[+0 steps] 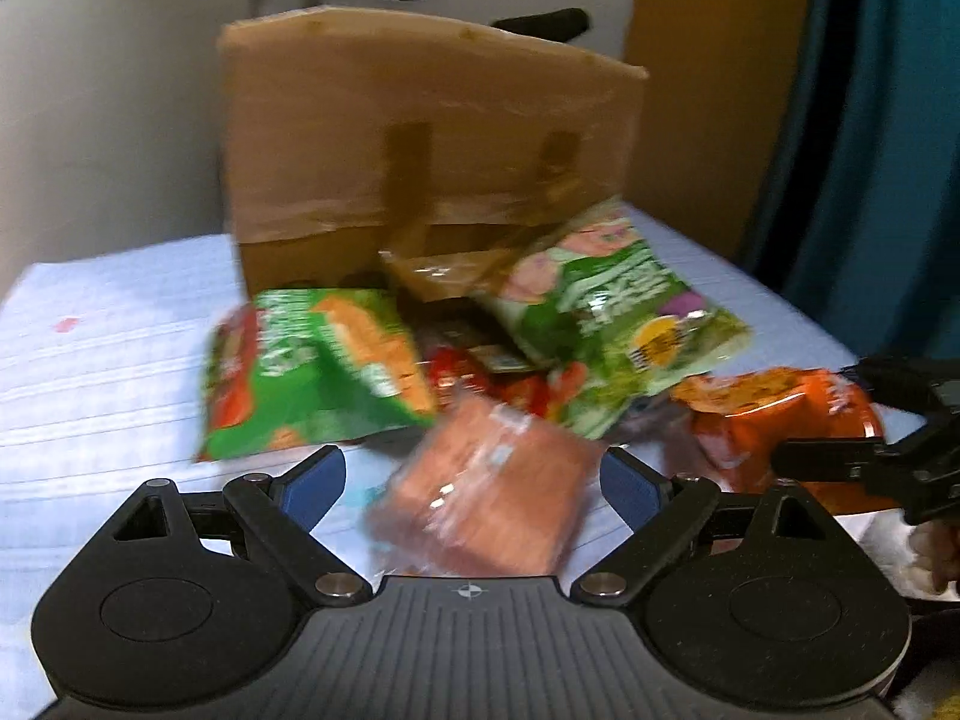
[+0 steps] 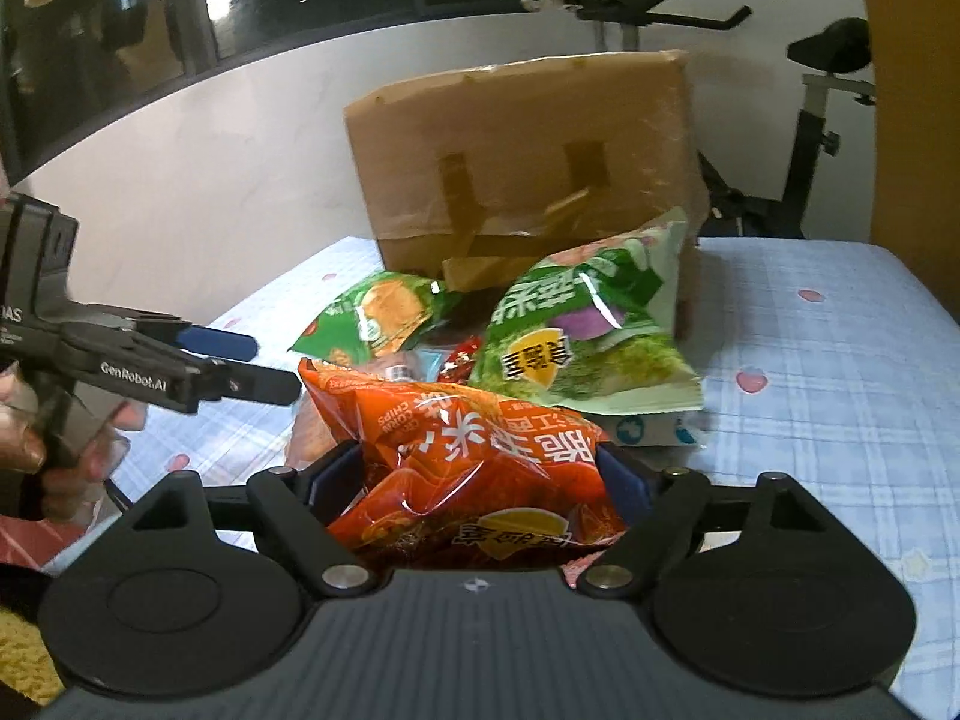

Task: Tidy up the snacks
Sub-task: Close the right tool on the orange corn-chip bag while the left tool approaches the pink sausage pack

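A pile of snack bags lies on a bed in front of a tipped cardboard box (image 1: 420, 138), which the right wrist view also shows (image 2: 528, 162). My left gripper (image 1: 474, 480) is open around a pinkish-orange packet (image 1: 486, 504); its blue pads stand apart from it. My right gripper (image 2: 480, 474) holds an orange corn chips bag (image 2: 474, 462) between its pads, which press the bag's sides. The same orange bag shows at the right of the left wrist view (image 1: 774, 420). Two green bags (image 1: 312, 372) (image 1: 612, 312) lie behind, with red wrappers (image 1: 462, 372) between them.
The bed has a light blue checked sheet (image 2: 810, 372) with pink hearts. A white wall runs behind the box. An exercise bike (image 2: 822, 120) stands at the far right. A teal curtain (image 1: 870, 150) hangs to the right.
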`<state>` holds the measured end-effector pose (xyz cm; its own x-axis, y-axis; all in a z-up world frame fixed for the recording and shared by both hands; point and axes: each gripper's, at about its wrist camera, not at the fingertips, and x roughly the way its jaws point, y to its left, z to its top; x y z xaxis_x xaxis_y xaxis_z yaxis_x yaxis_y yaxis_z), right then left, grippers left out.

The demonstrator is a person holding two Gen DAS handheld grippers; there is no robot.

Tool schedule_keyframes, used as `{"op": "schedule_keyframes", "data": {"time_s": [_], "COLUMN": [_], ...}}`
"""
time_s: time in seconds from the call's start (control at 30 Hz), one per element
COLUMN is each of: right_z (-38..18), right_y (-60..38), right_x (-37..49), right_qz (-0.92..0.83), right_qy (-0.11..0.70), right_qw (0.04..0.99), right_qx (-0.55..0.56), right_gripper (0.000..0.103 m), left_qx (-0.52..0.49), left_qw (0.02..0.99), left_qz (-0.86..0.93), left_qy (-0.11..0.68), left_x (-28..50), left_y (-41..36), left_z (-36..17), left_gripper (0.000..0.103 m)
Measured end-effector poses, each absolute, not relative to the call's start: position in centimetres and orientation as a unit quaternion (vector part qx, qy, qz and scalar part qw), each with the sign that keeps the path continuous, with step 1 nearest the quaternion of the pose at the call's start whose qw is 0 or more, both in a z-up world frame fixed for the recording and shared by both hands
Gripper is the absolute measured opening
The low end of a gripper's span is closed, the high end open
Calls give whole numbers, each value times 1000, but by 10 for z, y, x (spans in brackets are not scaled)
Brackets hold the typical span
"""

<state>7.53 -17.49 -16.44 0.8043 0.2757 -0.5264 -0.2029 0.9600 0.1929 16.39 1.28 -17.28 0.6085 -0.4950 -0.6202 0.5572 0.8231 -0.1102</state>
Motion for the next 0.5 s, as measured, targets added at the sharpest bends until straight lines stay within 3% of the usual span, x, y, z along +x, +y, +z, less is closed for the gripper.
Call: {"op": "schedule_keyframes", "data": {"time_s": [0.5], "right_z": [-168], "right_y": [-182], "right_x": [81], "right_qz": [98], "right_qy": [295], "right_qw": [946], "right_qx": [88], "right_gripper": [84], "left_qx": [118], "left_qw": [870], "left_qz": [-331], "left_qy": [346], "left_x": [184], "left_y": [-2], "left_z": [-202], "left_gripper": [94]}}
